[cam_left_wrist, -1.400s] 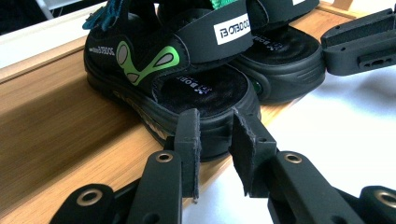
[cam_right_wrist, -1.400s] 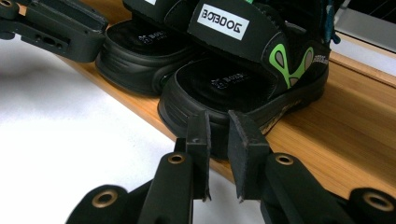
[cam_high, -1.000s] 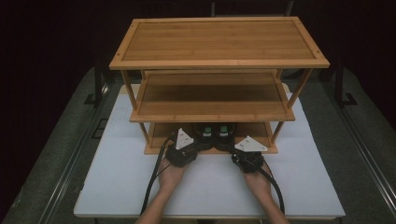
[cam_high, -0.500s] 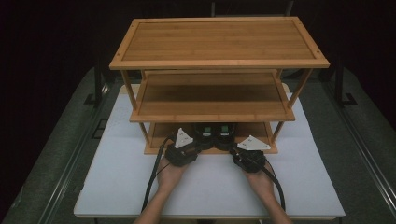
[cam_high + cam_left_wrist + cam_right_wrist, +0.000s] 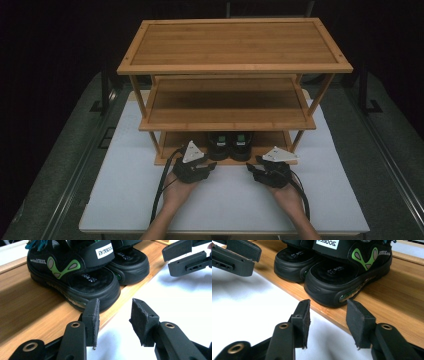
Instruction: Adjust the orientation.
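A pair of black sandals (image 5: 229, 145) stands side by side on the bottom shelf (image 5: 170, 158) of a three-tier bamboo rack (image 5: 235, 65), toes toward the person, near the middle of the shelf's front edge. In the left gripper view the nearer sandal (image 5: 75, 277) carries green and grey leaf-shaped patches on its side, small white lettering along the sole wall that is too fine to read, and a white tag on the strap with dark outlined letters that seem to read "BOBDOG". The footbed bears a small white logo, too small to make out. The right gripper view shows the other sandal (image 5: 347, 272) with the same patches, a white strap tag cut off by the frame's top edge, and a footbed print reading roughly "BOBDOG".

The rack stands on a white counter (image 5: 125, 200), at about 12 o'clock from the person. The left gripper (image 5: 192, 169) rests at roughly 7 o'clock from the sandals, just in front of the shelf edge; its fingers (image 5: 91, 315) stand apart with nothing between them, hovering over the shelf lip and the counter. The right gripper (image 5: 270, 171) sits at about 5 o'clock from the sandals, its fingers (image 5: 359, 322) likewise spread and empty. Each gripper is held in a hand (image 5: 177, 192), and black cables (image 5: 160, 195) trail back toward the person.
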{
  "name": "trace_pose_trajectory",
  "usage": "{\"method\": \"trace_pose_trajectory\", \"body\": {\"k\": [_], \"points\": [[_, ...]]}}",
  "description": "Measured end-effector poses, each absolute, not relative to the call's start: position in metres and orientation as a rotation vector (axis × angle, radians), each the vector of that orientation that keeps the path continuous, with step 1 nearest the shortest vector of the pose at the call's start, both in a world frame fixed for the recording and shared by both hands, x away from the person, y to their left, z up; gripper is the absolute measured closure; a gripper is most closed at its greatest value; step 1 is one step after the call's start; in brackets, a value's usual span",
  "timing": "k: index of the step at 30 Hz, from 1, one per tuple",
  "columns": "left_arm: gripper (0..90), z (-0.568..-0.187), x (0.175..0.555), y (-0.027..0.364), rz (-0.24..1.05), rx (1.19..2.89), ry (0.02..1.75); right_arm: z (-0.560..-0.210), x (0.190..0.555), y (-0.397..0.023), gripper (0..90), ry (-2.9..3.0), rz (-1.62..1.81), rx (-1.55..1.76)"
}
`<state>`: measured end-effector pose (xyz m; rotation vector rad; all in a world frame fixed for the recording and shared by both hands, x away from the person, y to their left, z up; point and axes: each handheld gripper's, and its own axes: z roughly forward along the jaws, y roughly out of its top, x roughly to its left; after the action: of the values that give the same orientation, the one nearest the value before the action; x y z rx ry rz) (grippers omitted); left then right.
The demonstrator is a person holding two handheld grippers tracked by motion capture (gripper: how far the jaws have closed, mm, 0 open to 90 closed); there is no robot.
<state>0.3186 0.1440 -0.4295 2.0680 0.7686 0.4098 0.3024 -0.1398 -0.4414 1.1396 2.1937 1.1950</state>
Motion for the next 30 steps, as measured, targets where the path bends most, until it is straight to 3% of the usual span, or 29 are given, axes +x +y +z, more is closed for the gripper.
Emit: {"method": "trace_pose_trajectory", "body": {"k": [8, 15, 30], "points": [[53.0, -0.427, 0.312, 0.153, 0.352, 2.034, 0.791, -0.439, 0.301, -0.145, 45.3, 2.245, 1.220, 1.175], [50.3, -0.422, 0.307, 0.158, 0.377, 2.045, 0.784, -0.437, 0.298, -0.151, 39.6, 2.258, 1.222, 1.195], [45.2, -0.425, 0.300, 0.171, 0.364, 2.053, 0.790, -0.438, 0.287, -0.172, 36.1, 2.263, 1.240, 1.215]]}}
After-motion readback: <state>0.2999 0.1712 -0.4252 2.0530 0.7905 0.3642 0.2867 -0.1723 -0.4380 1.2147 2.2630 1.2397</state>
